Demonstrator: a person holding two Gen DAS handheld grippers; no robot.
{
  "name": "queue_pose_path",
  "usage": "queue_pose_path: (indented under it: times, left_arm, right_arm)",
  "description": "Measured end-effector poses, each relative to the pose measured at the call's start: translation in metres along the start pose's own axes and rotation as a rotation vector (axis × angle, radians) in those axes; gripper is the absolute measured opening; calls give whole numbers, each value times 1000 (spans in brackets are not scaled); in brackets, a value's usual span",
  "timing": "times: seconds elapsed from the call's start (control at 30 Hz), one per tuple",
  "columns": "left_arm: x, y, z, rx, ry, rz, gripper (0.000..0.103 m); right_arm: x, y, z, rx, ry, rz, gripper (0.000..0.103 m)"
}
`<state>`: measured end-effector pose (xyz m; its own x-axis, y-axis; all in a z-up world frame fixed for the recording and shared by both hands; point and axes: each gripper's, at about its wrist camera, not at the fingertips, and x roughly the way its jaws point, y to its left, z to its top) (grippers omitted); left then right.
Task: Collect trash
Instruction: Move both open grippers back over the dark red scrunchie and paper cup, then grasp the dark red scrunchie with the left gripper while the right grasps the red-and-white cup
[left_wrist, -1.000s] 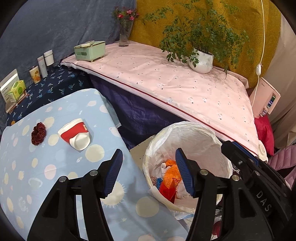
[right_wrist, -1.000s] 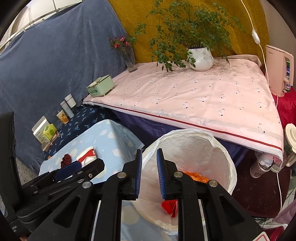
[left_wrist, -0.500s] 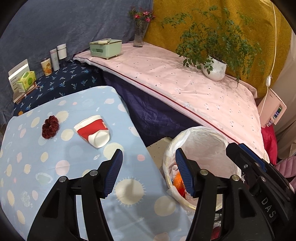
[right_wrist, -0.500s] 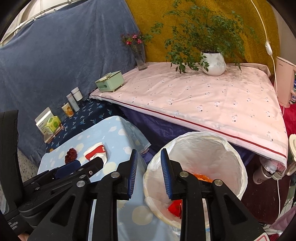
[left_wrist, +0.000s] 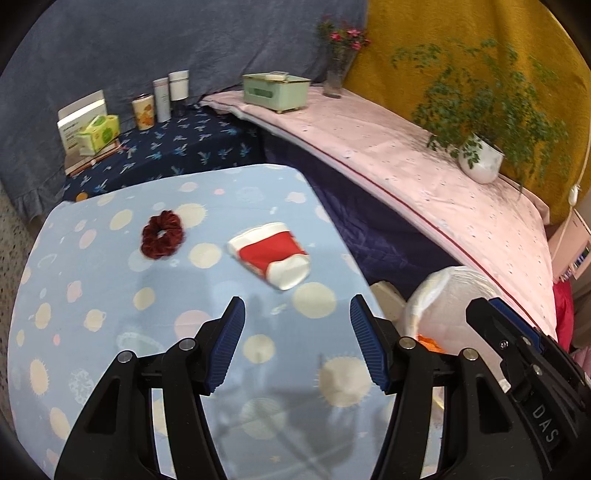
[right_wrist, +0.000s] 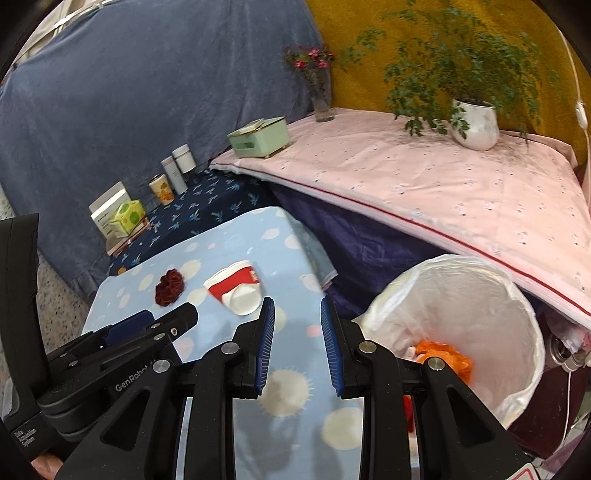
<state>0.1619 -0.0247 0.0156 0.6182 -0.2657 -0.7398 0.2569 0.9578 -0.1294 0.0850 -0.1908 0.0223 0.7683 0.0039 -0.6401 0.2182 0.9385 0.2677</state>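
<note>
A crushed red-and-white paper cup (left_wrist: 271, 256) (right_wrist: 236, 293) lies on its side on the light blue spotted tablecloth (left_wrist: 110, 295). A dark red scrunchie (left_wrist: 161, 234) (right_wrist: 169, 287) lies to its left. My left gripper (left_wrist: 295, 306) hovers over the cloth just short of the cup, open and empty. My right gripper (right_wrist: 297, 306) stands open by a narrower gap with nothing between the pads. It is above the table's right edge, with the cup ahead and to the left. The bin with a white liner (right_wrist: 454, 280) (left_wrist: 439, 291) stands right of the table and holds orange trash (right_wrist: 443, 356).
A pink-covered surface (left_wrist: 424, 173) behind carries a potted plant (left_wrist: 480, 162), a green box (left_wrist: 275, 92) and a flower vase (left_wrist: 338, 79). A navy patterned shelf (left_wrist: 177, 147) at the back left holds tins and cartons. A dark cloth hangs between table and bin.
Both grippers have swung left, away from the bin and over the blue table, so the cup now sits nearer each view's middle. The right jaws have widened a little.
</note>
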Motion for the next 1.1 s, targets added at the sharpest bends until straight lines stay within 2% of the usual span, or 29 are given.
queue_pose_path:
  times: [0.47, 0.57, 0.67, 0.9, 1.1]
  left_arm:
    - [29, 108, -2, -165, 53, 116, 56]
    - [37, 127, 4, -192, 58, 136, 57]
    - [47, 148, 10, -224, 54, 163, 64]
    - [83, 198, 30, -332, 77, 189, 64]
    - [115, 218, 52, -398, 92, 186, 64]
  right_arm:
    - [54, 60, -10, -48, 97, 65, 26]
    - [68, 70, -9, -51, 107, 72, 26]
    - [86, 75, -8, -54, 125, 75, 26]
    - [130, 86, -3, -36, 161, 81, 26]
    - [161, 86, 3, 11, 167, 71, 26]
